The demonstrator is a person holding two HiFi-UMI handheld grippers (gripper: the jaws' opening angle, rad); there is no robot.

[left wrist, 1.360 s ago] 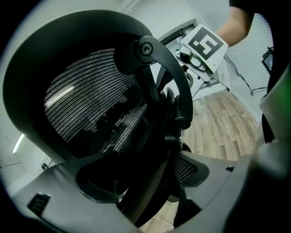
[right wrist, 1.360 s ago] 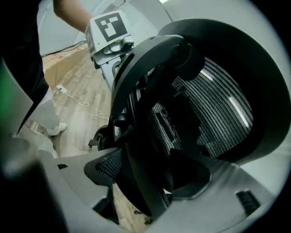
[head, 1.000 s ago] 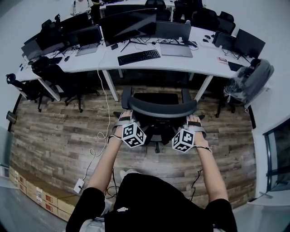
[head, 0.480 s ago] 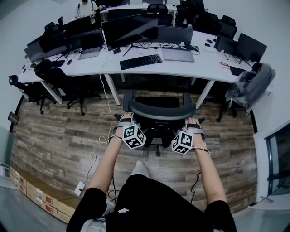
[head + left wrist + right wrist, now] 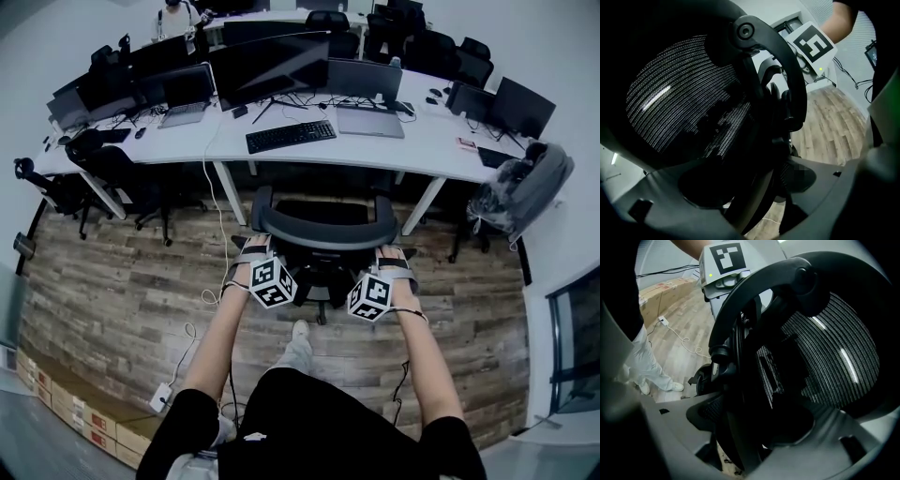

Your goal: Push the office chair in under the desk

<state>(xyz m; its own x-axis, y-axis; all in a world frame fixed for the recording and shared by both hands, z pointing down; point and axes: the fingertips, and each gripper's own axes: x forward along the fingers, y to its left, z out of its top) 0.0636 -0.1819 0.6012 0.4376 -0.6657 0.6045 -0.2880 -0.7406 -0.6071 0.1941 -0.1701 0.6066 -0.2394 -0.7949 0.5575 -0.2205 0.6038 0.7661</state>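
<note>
A black mesh office chair (image 5: 323, 228) stands in front of the white desk (image 5: 225, 139), its seat at the desk's front edge. My left gripper (image 5: 254, 247) is shut on the left side of the backrest frame (image 5: 757, 187), with the mesh (image 5: 679, 93) filling the left gripper view. My right gripper (image 5: 395, 256) is shut on the right side of the same frame (image 5: 736, 427). Each gripper view shows the other gripper's marker cube (image 5: 811, 42) (image 5: 726, 258) across the chair back.
Monitors (image 5: 272, 61), a keyboard (image 5: 291, 136) and a laptop (image 5: 370, 120) sit on the desk. Its legs (image 5: 232, 192) (image 5: 422, 202) flank the chair. Other chairs stand left (image 5: 112, 164) and right (image 5: 525, 187). A cable (image 5: 202, 309) and boxes (image 5: 66, 403) are on the floor at the left.
The chair and both grippers have moved forward toward the desk, and the person has stepped after them. Both grips are unchanged.
</note>
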